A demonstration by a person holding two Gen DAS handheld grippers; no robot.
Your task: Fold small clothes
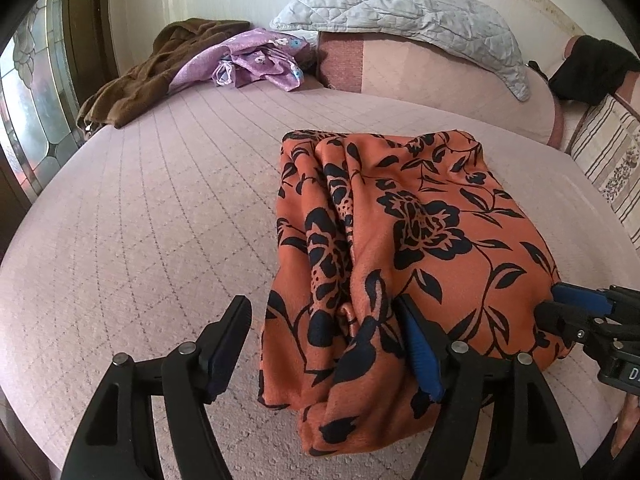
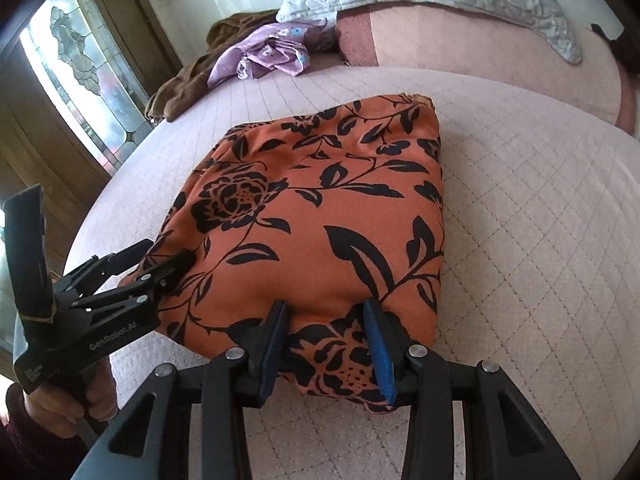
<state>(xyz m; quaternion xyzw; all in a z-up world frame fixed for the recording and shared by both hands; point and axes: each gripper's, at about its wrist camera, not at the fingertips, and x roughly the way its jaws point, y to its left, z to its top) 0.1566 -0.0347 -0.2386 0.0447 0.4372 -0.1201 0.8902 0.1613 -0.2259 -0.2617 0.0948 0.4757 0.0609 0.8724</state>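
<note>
An orange garment with a black flower print (image 1: 404,240) lies folded in a thick bundle on the pink quilted bed (image 1: 140,220). My left gripper (image 1: 324,344) is wide open at the bundle's near left corner; its right finger rests on the cloth and its left finger is off it. In the right wrist view the garment (image 2: 320,220) fills the middle. My right gripper (image 2: 326,352) is partly open with its fingers at the bundle's near edge, cloth between them. The left gripper also shows there (image 2: 160,268), the right gripper in the left view (image 1: 568,308).
A brown garment (image 1: 132,80) and a purple flowered cloth (image 1: 248,60) lie at the bed's far left. A grey quilted pillow (image 1: 400,12) rests on a pink bolster (image 1: 440,92). A striped cushion (image 1: 608,160) and dark cloth (image 1: 592,68) sit at the right. A glass door (image 1: 36,112) stands at the left.
</note>
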